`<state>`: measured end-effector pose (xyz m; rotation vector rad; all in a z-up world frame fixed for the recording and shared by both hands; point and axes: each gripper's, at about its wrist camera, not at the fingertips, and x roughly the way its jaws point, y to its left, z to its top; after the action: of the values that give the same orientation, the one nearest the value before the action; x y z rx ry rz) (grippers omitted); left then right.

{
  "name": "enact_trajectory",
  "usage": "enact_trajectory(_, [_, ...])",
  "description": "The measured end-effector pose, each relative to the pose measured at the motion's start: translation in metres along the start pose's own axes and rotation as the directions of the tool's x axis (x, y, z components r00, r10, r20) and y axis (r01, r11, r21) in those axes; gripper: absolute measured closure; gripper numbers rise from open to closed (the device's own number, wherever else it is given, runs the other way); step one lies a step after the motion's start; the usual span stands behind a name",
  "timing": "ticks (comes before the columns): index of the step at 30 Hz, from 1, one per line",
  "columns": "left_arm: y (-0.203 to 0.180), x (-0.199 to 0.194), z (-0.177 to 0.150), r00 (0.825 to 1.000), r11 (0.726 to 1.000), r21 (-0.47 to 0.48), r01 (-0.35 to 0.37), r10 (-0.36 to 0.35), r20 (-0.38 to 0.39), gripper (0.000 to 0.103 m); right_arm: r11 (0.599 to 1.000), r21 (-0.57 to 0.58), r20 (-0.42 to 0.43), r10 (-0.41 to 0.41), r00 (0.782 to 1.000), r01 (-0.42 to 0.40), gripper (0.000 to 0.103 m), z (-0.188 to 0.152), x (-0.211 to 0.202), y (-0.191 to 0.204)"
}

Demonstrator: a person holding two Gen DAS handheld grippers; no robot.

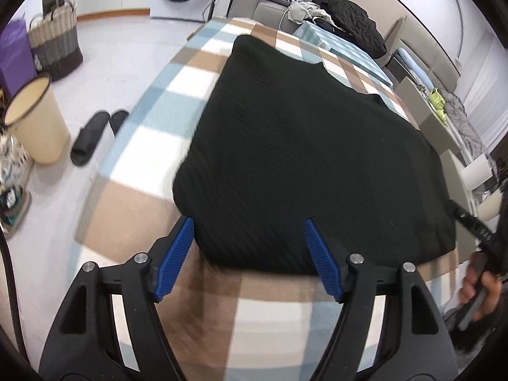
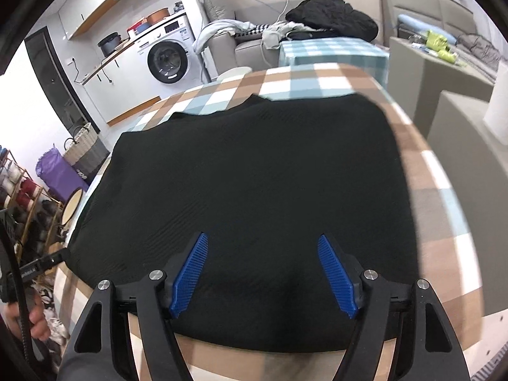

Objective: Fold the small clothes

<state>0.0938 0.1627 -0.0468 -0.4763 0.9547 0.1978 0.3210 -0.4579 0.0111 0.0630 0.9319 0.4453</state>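
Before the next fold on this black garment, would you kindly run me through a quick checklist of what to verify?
1. Left gripper open, nothing between its jaws: ok.
2. Right gripper open above the cloth, not pinching it: ok.
3. Black garment lies flat on the checked tablecloth: ok.
4. Near edge of the garment folded neatly, no loose flap: ok.
5. Far edge straight: not ok, it looks wavy.
6. Whole garment on the table, nothing hanging off: cannot tell on its left side.
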Motion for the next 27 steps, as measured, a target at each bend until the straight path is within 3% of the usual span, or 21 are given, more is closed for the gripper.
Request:
enact_trajectory(4, [0.001, -0.002, -0.014, 1.0, 0.999, -0.044, 0.018, -0.019, -0.015, 0.033, 0.998, -0.004, -0.035, 0.058, 0.998, -0.059, 0.03, -0.009, 0.015, 0.014])
enact_trajectory(12, [0.008, 0.007, -0.028, 0.99, 0.98, -0.153, 0.128, -0.136, -0.043, 0.033, 0.994, -0.046, -0.053, 0.101, 0.994, -0.103, 0.03, -0.012, 0.026, 0.035])
enact_trajectory(19, [-0.01, 0.019, -0.019, 0.998, 0.994, -0.098, 0.049, -0.051, -0.025, 0.033, 0.991, -0.054, -0.061, 0.116, 0.991, -0.119, 0.03, -0.012, 0.031, 0.04])
enact_trajectory(27, [-0.012, 0.027, -0.009, 0.998, 0.99, -0.128, 0.063, -0.064, -0.003, 0.033, 0.99, -0.069, -0.072, 0.122, 0.99, -0.127, 0.03, -0.01, 0.034, 0.042])
